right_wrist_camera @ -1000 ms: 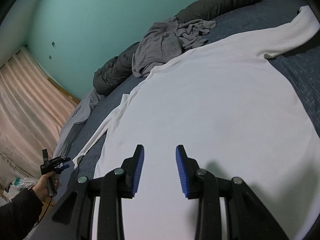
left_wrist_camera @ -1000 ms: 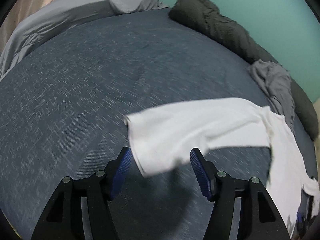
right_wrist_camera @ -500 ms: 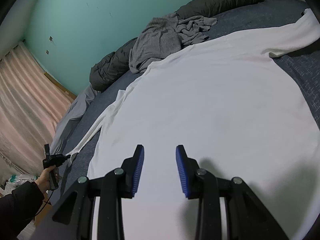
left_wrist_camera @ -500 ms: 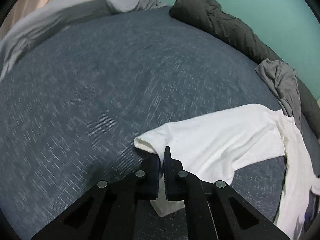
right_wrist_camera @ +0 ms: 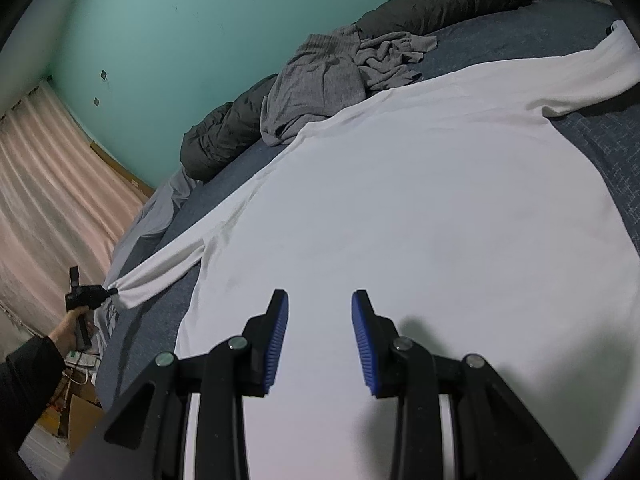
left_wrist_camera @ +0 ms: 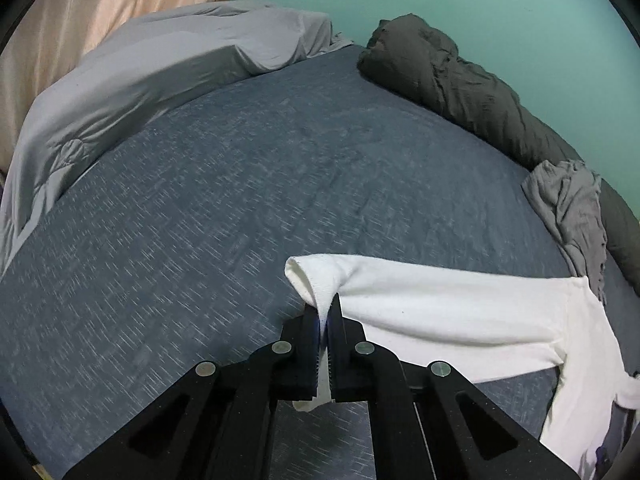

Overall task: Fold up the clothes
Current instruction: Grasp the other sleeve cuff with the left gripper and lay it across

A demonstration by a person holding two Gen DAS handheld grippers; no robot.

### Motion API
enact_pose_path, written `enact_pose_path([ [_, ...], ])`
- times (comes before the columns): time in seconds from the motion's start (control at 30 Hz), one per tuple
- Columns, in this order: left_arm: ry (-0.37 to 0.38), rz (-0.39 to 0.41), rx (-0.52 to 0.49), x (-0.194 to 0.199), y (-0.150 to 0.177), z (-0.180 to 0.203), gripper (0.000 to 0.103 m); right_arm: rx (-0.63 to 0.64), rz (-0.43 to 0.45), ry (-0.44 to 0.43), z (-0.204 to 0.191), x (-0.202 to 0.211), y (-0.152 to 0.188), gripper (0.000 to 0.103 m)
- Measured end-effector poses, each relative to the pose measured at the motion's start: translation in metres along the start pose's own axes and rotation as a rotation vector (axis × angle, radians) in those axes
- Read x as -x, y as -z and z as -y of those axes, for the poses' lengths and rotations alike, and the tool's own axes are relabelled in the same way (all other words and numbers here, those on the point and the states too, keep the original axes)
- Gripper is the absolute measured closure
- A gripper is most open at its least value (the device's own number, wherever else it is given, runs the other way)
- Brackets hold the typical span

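Observation:
A white long-sleeved shirt [right_wrist_camera: 420,216] lies spread flat on the dark blue bed [left_wrist_camera: 200,208]. My left gripper [left_wrist_camera: 325,312] is shut on the cuff end of its left sleeve [left_wrist_camera: 440,312], which bunches up and lifts off the bed between the fingers. From the right wrist view the same left gripper [right_wrist_camera: 110,291] shows at the far left, held by a hand and pulling that sleeve [right_wrist_camera: 160,268] taut. My right gripper [right_wrist_camera: 319,300] hovers open over the shirt's body, nothing between its blue pads. The other sleeve [right_wrist_camera: 592,68] stretches to the far right.
A crumpled grey garment [right_wrist_camera: 332,76] lies by the shirt's collar side, against a rolled dark duvet [left_wrist_camera: 460,88] along the teal wall. A light grey blanket [left_wrist_camera: 140,76] covers the bed's far left. Pink curtains [right_wrist_camera: 44,208] hang beyond. A cardboard box [right_wrist_camera: 82,420] sits on the floor.
My left gripper went from open around the sleeve end to shut on it, then lifted and pulled the sleeve outward. The right gripper stayed open over the shirt body.

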State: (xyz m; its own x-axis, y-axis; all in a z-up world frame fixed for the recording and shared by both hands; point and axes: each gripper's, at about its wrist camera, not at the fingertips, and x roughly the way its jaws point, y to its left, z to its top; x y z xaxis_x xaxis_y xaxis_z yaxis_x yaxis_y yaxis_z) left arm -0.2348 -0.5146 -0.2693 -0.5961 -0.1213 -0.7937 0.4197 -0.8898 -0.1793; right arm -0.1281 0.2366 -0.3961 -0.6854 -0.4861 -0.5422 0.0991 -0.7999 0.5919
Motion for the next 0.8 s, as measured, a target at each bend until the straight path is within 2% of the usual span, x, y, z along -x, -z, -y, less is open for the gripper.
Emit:
enact_pose_path([
  [0.23, -0.003, -0.080, 0.028, -0.015, -0.006, -0.012, 0.100, 0.017, -0.015, 0.010, -0.003, -0.006, 0.002, 0.070],
  [0.4, -0.005, -0.073, 0.026, -0.020, 0.007, -0.009, 0.096, 0.027, -0.020, 0.013, -0.004, -0.008, 0.002, 0.070],
  [0.47, -0.019, -0.062, 0.014, -0.018, 0.015, -0.010, 0.081, 0.026, -0.019, 0.009, -0.005, -0.008, 0.002, 0.070],
  [0.53, -0.021, -0.053, 0.021, -0.016, 0.024, -0.015, 0.055, 0.031, -0.018, 0.005, -0.006, -0.007, 0.002, 0.070],
  [0.57, -0.017, -0.050, 0.030, -0.015, 0.028, -0.019, 0.051, 0.035, -0.017, 0.002, -0.008, -0.007, 0.002, 0.070],
  [0.67, -0.019, -0.057, 0.039, -0.017, 0.040, -0.024, 0.048, 0.043, -0.018, 0.000, -0.011, -0.006, 0.003, 0.070],
  [0.8, 0.027, -0.084, 0.077, -0.033, 0.047, -0.028, 0.048, 0.046, -0.016, 0.001, -0.012, -0.006, 0.004, 0.070],
])
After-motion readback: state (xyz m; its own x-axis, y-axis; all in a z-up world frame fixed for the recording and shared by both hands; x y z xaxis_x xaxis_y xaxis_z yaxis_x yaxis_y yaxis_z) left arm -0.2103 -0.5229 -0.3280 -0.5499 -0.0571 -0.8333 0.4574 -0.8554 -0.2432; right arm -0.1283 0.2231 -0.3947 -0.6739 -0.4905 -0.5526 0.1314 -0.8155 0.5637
